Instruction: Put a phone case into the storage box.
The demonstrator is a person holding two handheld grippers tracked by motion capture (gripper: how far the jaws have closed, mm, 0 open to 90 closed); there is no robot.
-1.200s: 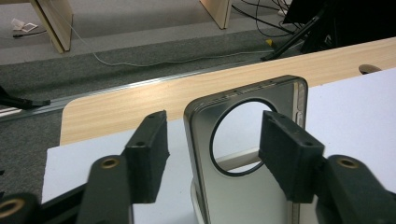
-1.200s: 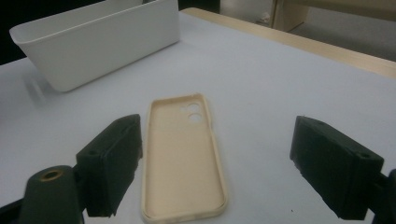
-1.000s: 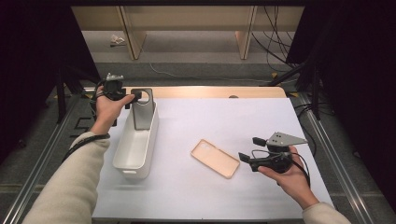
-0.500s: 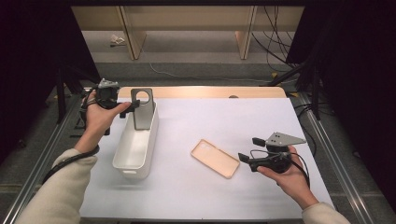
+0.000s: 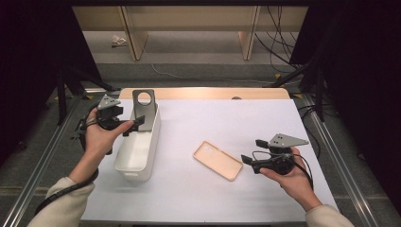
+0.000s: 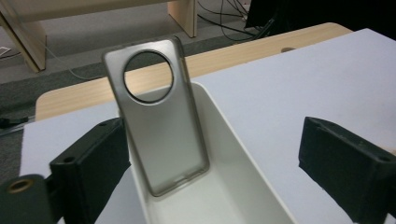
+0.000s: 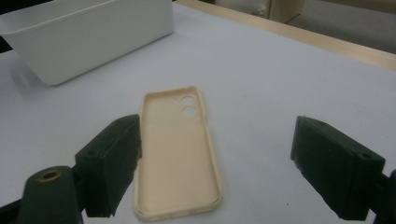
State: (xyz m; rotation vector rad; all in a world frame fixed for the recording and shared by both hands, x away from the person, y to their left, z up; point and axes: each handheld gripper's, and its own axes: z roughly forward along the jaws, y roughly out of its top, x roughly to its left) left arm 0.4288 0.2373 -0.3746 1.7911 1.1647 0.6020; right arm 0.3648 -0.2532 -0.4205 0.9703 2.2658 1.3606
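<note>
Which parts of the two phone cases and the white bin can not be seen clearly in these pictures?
- Grey phone case: its bottom edge is hidden by the white bin wall in the high view.
- Beige phone case: underside hidden against the table.
- White bin: near end cut off in the left gripper view.

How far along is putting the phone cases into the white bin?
One done: the grey case leans upright inside the white bin, and the left gripper has just opened, its jaws clear of it. The beige case lies flat on the table, ahead of the open right gripper. It remains to be binned.
</note>
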